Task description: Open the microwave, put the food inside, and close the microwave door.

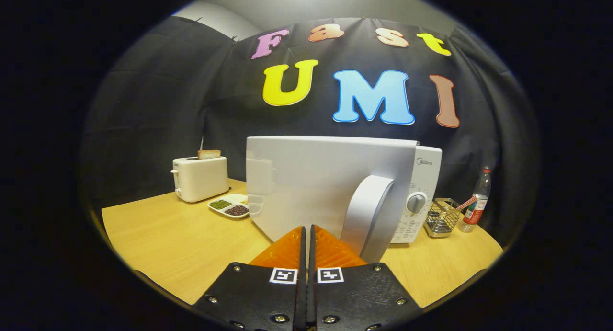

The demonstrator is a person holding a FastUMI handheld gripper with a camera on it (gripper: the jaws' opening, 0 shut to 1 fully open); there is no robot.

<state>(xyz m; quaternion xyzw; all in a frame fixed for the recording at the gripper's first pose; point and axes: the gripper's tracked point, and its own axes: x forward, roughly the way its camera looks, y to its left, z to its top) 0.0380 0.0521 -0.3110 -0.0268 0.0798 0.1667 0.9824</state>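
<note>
On the wooden surface [182, 245] the microwave [335, 187] stands at 12 o'clock with its door [306, 177] swung toward the tongs [306, 230], pressed together and empty just before it, probably pushing, food tray [230, 207] at 10 o'clock.

Hand-held gripper [306, 230]: 2 black plates, silver screws, 2 square black-white markers, ribbed wedge fingers pressed together.

The gripper [306, 230] is seen with its fingers pressed together, empty, just before the microwave [335, 187] door, whose handle [366, 216] stands slightly right of them.
</note>
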